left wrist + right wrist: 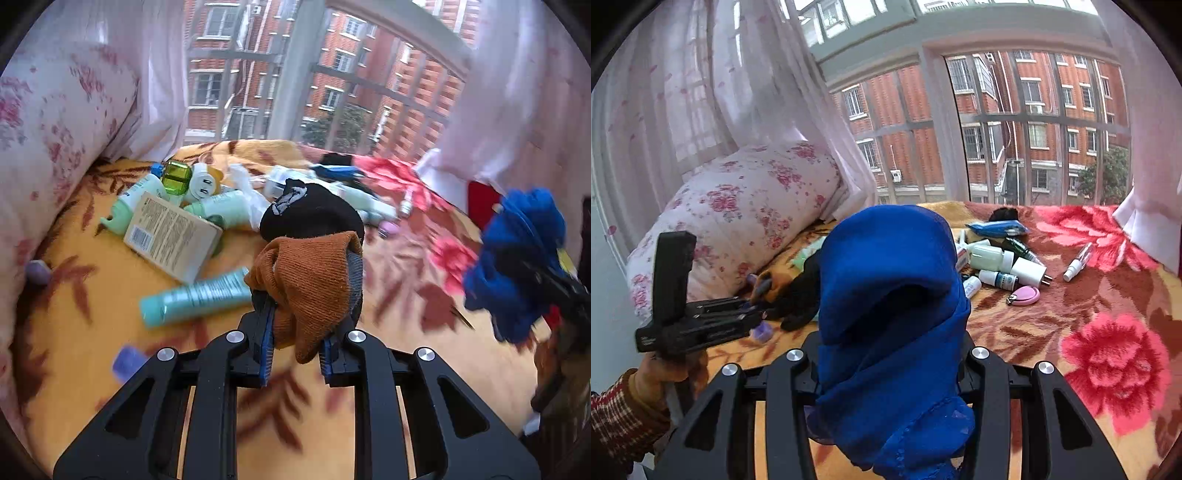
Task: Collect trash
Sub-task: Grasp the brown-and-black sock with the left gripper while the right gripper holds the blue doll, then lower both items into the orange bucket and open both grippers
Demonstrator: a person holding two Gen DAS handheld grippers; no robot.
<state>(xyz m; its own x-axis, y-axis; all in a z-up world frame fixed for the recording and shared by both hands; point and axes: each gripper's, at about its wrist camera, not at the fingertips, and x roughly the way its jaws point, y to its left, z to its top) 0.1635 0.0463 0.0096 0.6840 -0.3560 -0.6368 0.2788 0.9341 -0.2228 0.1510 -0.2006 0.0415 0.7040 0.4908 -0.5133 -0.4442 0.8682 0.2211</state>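
My left gripper [301,328] is shut on a bundle of socks [314,266], brown in front and black behind, held above the bed. My right gripper [890,354] is shut on a blue cloth [886,295] that drapes over its fingers and hides them. The blue cloth also shows at the right of the left wrist view [517,266]. The left gripper with its socks shows at the left of the right wrist view [768,291]. A pile of clutter lies on the blanket: a teal tube [195,297], a beige box [173,236], green bottles [221,210], a white plug [1028,273].
A floral pillow [738,218] lies at the bed's left. The flowered blanket [1108,354] covers the bed. A pink round tag [1025,295], small dropper bottles [1001,279], a white spray bottle [1078,263] and a blue packet [997,228] lie near the window. Sheer curtains hang on both sides.
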